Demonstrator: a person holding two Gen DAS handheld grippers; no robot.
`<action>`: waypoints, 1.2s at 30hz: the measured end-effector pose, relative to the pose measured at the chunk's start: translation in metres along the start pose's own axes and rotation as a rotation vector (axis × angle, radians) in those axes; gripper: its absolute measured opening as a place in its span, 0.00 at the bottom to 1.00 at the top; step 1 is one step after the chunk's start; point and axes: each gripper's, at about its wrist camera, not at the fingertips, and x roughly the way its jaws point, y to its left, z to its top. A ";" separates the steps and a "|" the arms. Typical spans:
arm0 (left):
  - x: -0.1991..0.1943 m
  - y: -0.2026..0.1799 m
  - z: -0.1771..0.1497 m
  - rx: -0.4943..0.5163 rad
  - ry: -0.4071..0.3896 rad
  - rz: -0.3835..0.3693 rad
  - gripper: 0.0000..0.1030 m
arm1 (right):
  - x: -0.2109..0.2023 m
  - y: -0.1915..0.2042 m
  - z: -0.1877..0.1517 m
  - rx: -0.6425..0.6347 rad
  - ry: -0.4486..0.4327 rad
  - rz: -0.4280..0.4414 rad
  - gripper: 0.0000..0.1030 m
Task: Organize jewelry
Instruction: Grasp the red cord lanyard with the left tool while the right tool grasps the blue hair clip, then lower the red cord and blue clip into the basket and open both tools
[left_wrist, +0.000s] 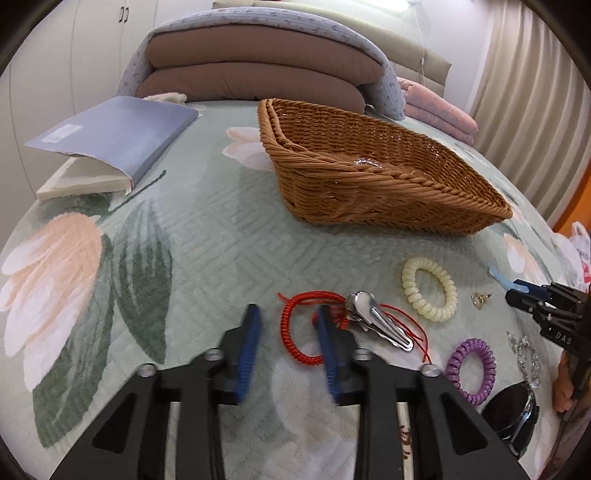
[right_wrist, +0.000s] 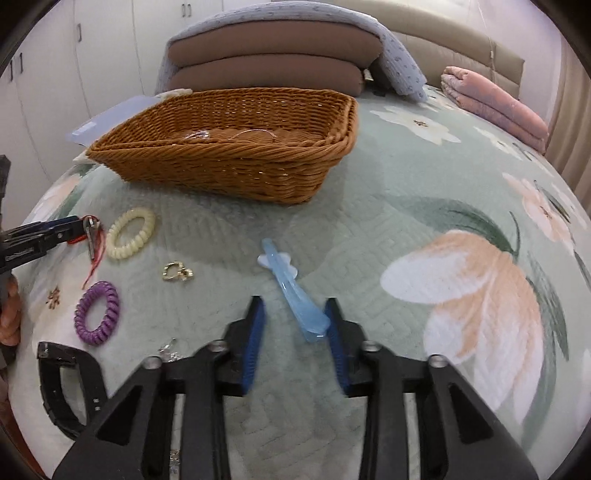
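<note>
Blue-padded and spread wide, the left gripper straddles one side of the red cord bracelet; the right gripper gapes around the blue hair clip; neither grips yet. The cream coil tie, purple coil tie, silver clip and gold earring lie loose on the bedspread; the wicker basket seems to hold perhaps one clear piece, so most sorting remains.

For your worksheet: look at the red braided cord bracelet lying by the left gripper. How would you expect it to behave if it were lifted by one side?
The red cord bracelet would probably sag rather than hold its ring shape, since it is woven cord. Its loose thin ends trail under the silver hair clip, so they may drag or snag it. It looks light.
</note>
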 end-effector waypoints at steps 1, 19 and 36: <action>0.000 -0.002 -0.001 0.012 -0.003 0.001 0.14 | -0.001 0.001 -0.001 -0.005 -0.004 -0.002 0.14; -0.070 -0.003 -0.002 -0.005 -0.242 -0.309 0.04 | -0.043 0.009 -0.008 0.002 -0.173 0.053 0.14; -0.107 -0.041 0.087 0.030 -0.430 -0.371 0.04 | -0.089 0.010 0.087 0.088 -0.344 0.056 0.14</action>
